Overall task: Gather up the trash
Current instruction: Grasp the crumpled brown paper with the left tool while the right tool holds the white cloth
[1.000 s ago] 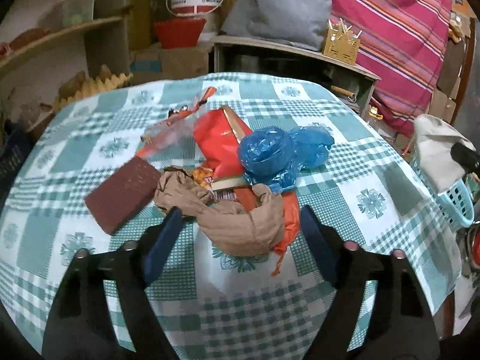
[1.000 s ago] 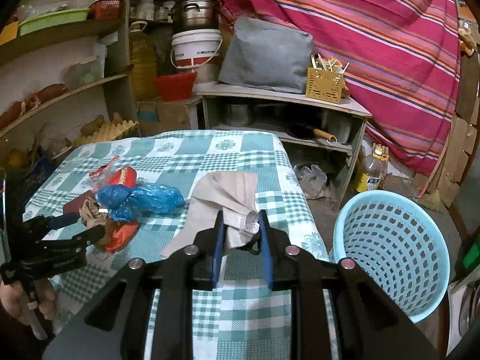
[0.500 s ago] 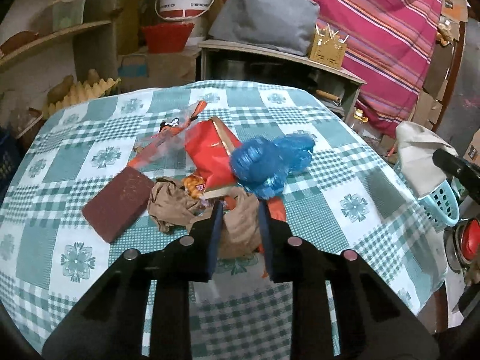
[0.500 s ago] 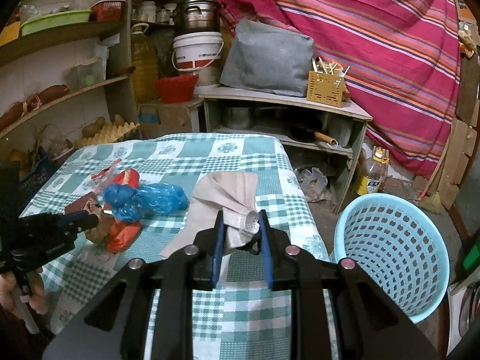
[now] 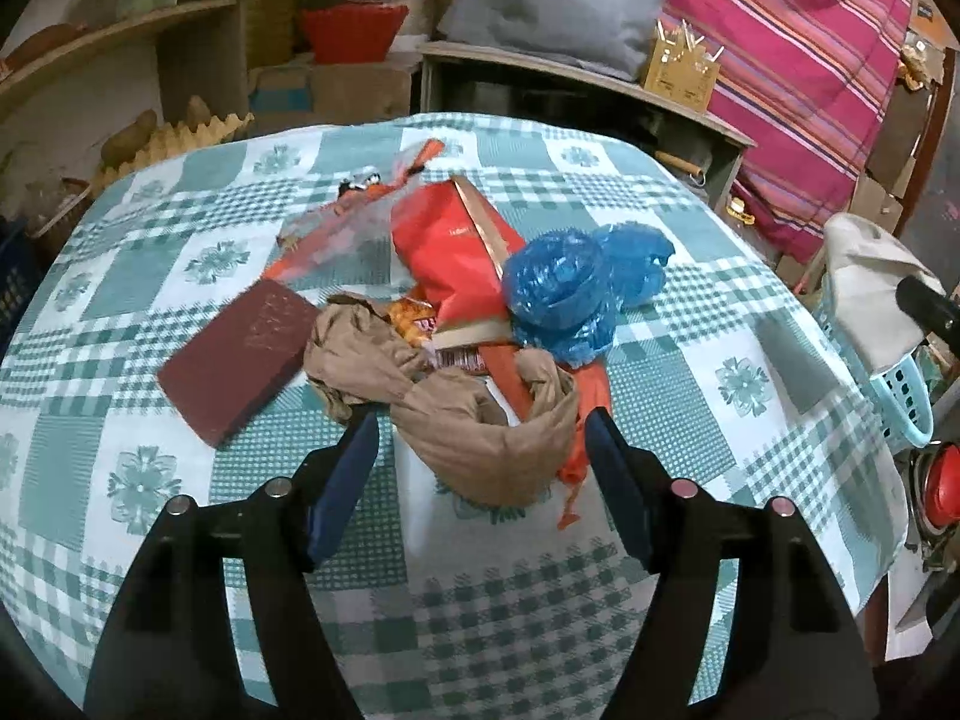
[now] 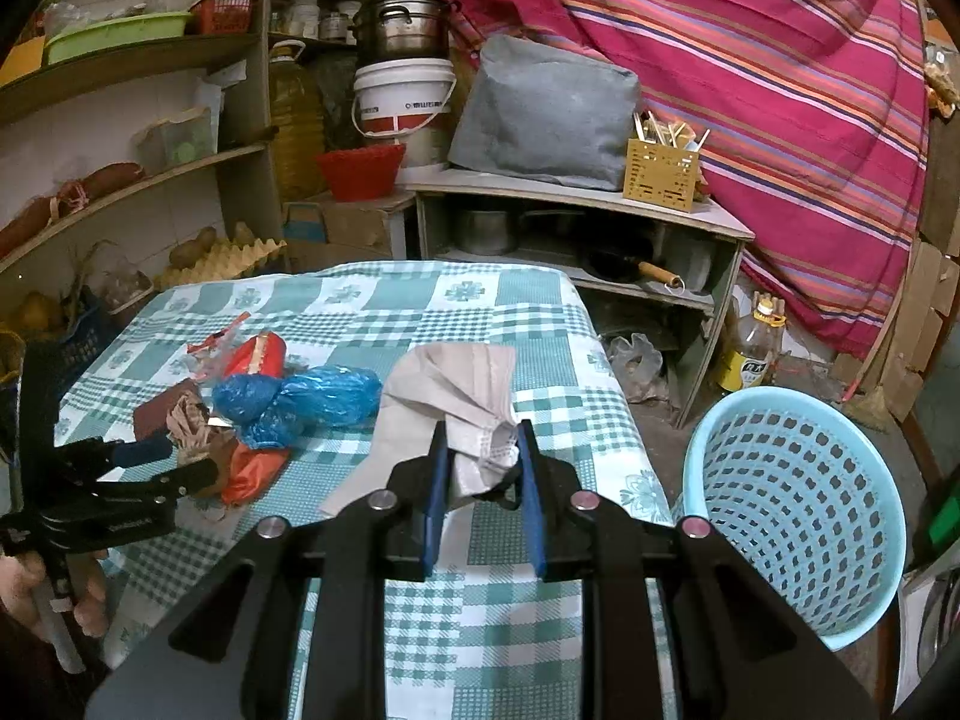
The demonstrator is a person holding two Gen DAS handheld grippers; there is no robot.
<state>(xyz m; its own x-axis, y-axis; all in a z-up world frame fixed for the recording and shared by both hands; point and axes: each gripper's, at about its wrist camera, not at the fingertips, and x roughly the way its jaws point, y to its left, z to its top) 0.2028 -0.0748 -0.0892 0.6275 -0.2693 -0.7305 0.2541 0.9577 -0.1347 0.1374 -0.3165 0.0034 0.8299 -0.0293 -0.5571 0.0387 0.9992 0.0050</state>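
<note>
Left gripper (image 5: 480, 468) stands wide open, fingers either side of the crumpled brown paper bag (image 5: 474, 420) on the green checked tablecloth (image 5: 690, 396). Right gripper (image 6: 480, 468) clamps a beige cloth rag (image 6: 456, 396), beside the light-blue plastic basket (image 6: 798, 510).

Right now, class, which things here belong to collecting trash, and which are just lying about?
Job: brown paper, blue bag, red packet, beige cloth, basket.

Lying about: bucket, pot, grey cushion, oil bottle.

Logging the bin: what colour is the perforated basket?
Light blue basket, clearest in the right wrist view.
</note>
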